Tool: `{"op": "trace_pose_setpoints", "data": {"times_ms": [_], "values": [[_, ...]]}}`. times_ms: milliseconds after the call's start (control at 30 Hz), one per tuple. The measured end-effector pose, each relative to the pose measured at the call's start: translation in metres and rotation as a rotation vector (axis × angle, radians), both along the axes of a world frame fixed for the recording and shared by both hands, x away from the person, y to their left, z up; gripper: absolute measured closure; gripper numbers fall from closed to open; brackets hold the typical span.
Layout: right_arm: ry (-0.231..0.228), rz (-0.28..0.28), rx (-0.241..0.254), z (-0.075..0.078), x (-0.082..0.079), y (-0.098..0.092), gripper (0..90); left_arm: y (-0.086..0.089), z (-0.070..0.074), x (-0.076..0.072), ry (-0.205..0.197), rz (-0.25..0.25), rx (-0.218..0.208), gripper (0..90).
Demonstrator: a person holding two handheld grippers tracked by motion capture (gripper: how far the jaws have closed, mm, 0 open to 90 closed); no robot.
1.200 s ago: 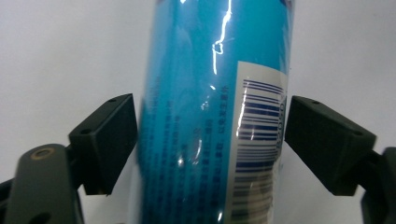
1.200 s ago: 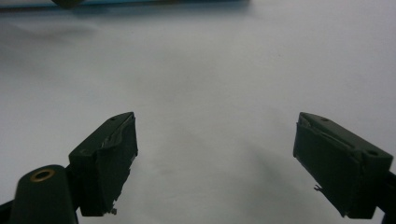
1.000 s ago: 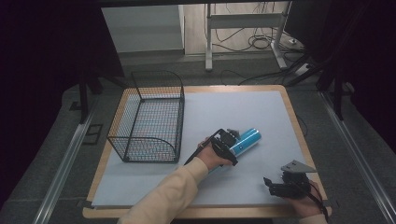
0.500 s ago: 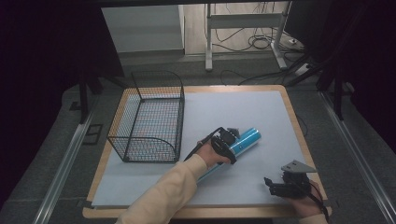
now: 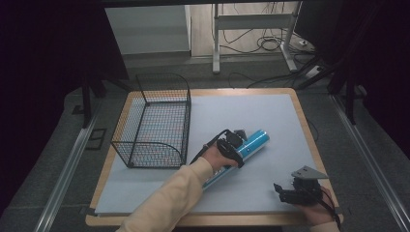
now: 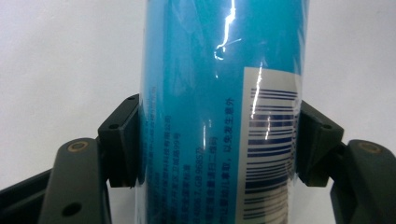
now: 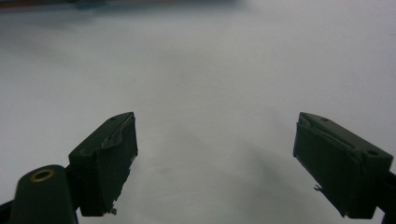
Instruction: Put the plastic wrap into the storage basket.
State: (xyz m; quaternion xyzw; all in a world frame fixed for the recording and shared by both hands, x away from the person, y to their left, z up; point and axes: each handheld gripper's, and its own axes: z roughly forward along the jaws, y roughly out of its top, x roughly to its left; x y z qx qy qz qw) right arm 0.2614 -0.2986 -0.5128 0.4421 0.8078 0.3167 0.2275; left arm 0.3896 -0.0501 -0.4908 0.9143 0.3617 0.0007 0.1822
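From the high view I've got the blue tube (image 5: 241, 151) lying on its side near the middle of the pale grey mat (image 5: 251, 111), pointing diagonally up toward the far right, with the left gripper (image 5: 231, 149) across its middle. The jaws have just been closing and now both pads press the tube's sides. The left gripper view confirms it: the tube (image 6: 219, 112) fills the gap between the pads, and its barcode label and small print show there, which the high view can't resolve. The wire basket (image 5: 154, 123) stands on the left part of the mat, near the tube's left but apart from it, open top, nothing visible in it. Open room: bare mat all along the far side and to the right of the tube up to the wooden table edge (image 5: 305, 121). The right gripper (image 5: 290, 193) sits at the near right corner, close to the table's front edge, well apart from the tube; its jaws stand wide with nothing between them. The right gripper view gives the pads (image 7: 107, 158) over plain mat, no contact that I can tell. Beyond the table: grey floor, a metal frame's legs and loose cables at the back, dark curtains both sides, floor rails left and right.
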Motion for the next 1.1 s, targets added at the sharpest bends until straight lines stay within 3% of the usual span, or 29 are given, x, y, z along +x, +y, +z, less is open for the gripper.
{"op": "trace_pose_setpoints", "data": {"times_ms": [200,600,1100], "values": [[-0.002,-0.002,0.000,0.000,0.000,0.000,13.9,0.003,0.008,0.000,-0.003,-0.008,-0.011,30.7],[-0.005,-0.003,0.001,0.001,0.000,0.000,13.9,0.011,0.043,0.000,-0.026,-0.022,0.010,31.1],[-0.006,-0.005,0.003,0.001,0.000,0.000,13.8,0.016,0.065,-0.001,-0.053,-0.043,0.040,31.4]]}}
